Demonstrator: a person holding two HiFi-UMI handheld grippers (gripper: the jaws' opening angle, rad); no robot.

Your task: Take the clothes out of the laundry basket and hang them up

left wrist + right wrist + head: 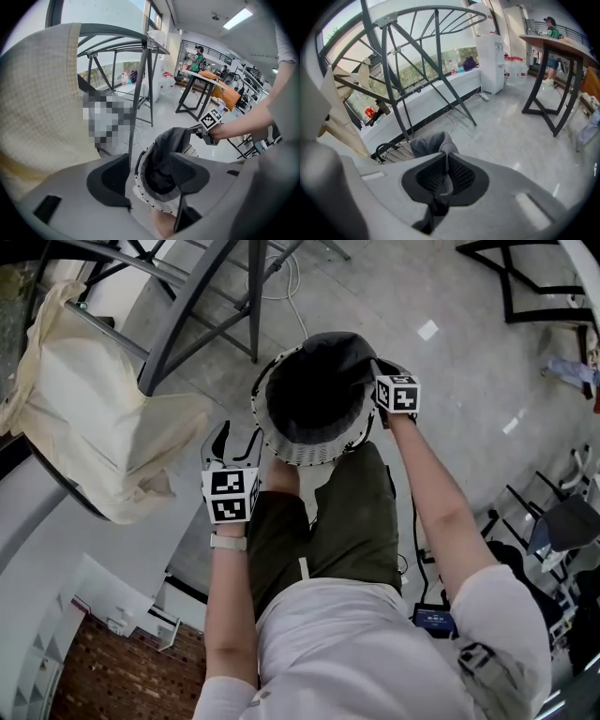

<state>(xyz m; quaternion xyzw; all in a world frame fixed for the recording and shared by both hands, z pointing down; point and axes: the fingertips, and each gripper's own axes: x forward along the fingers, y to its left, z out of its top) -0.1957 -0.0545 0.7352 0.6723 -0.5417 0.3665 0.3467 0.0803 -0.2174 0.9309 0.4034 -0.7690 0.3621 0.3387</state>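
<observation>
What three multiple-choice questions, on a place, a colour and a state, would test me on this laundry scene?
1. Where does the cream cloth hang? A on the metal rack; B on a chair; C on a desk.
2. What colour is the garment in the laundry basket? A red; B yellow; C dark grey.
3. How is the right gripper? A open, empty; B shut on the garment; C out of sight.
Answers: 1 A, it drapes over the rack's bars. 2 C, dark grey fabric fills the basket. 3 B, its jaws pinch a grey fold.
</observation>
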